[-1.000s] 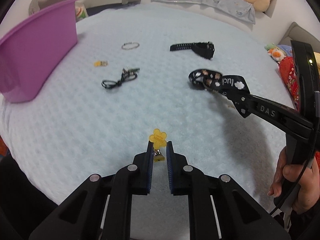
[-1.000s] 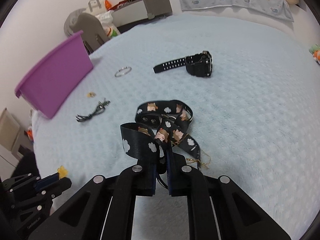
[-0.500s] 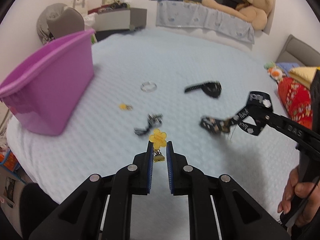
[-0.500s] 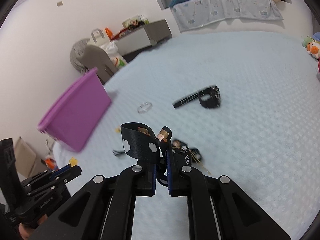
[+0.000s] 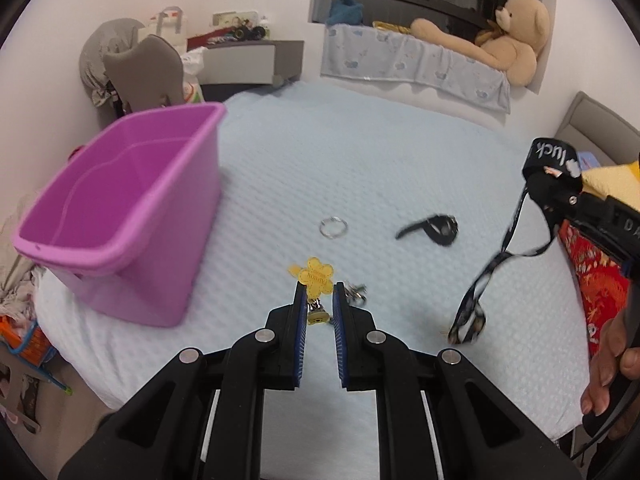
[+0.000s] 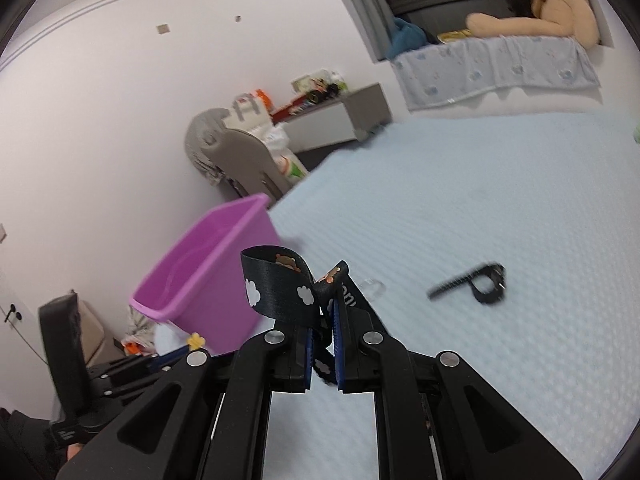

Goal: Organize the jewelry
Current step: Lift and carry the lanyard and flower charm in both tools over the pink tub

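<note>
Carrying both loads toward open purple plastic bin (image 5: 120, 216). My left gripper (image 5: 317, 312) pinches yellow flower-shaped charm (image 5: 316, 276); right gripper (image 6: 322, 344) clamps black cartoon-print lanyard (image 6: 280, 288), tail dangling above bed. Clear rim first, then release over the inside.

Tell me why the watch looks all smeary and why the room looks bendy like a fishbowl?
In the left wrist view the watch and dangling strap are smeared by motion blur, while the yellow charm in the left gripper stays sharp. In the right wrist view the watch and purple bin blur too. The fisheye lens curves the walls in both views.
</note>
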Motion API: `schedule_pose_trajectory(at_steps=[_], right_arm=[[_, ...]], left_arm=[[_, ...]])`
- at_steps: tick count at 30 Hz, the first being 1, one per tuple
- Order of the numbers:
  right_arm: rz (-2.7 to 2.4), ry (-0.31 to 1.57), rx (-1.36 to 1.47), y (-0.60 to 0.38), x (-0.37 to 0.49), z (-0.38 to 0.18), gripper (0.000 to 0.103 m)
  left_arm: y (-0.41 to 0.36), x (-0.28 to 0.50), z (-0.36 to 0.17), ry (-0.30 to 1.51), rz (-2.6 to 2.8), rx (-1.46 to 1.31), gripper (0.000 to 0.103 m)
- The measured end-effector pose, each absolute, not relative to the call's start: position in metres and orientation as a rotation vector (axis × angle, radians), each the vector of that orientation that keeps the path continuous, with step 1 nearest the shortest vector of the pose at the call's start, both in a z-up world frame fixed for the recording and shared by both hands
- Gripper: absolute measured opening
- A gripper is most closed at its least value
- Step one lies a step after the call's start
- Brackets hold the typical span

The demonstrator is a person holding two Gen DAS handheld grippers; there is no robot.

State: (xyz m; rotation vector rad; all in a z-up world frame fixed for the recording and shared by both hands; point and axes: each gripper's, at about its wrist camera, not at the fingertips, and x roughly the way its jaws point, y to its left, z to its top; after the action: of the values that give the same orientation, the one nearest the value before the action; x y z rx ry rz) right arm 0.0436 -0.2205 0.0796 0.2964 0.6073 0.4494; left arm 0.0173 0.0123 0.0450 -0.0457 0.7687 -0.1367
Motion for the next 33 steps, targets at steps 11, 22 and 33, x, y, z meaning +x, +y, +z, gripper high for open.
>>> schedule_pose_trajectory(at_steps=[11,22,33], right_arm=[[0.608,0.510,0.278,-0.133,0.075,0.169,0.008],[0.748,0.467,0.293,-0.037,0.141,0.234,0.008],[0.873,0.481,0.296,0.047,0.188,0.252,0.008]], left_arm=[[0.093,0.041,0.109,0.688,-0.027,-0.090,0.013],[0.187,0.080,0.141,0.675,0.106,-0.139,0.013],[0.255,0.119,0.132,0.716,0.200,-0.212,0.013]])
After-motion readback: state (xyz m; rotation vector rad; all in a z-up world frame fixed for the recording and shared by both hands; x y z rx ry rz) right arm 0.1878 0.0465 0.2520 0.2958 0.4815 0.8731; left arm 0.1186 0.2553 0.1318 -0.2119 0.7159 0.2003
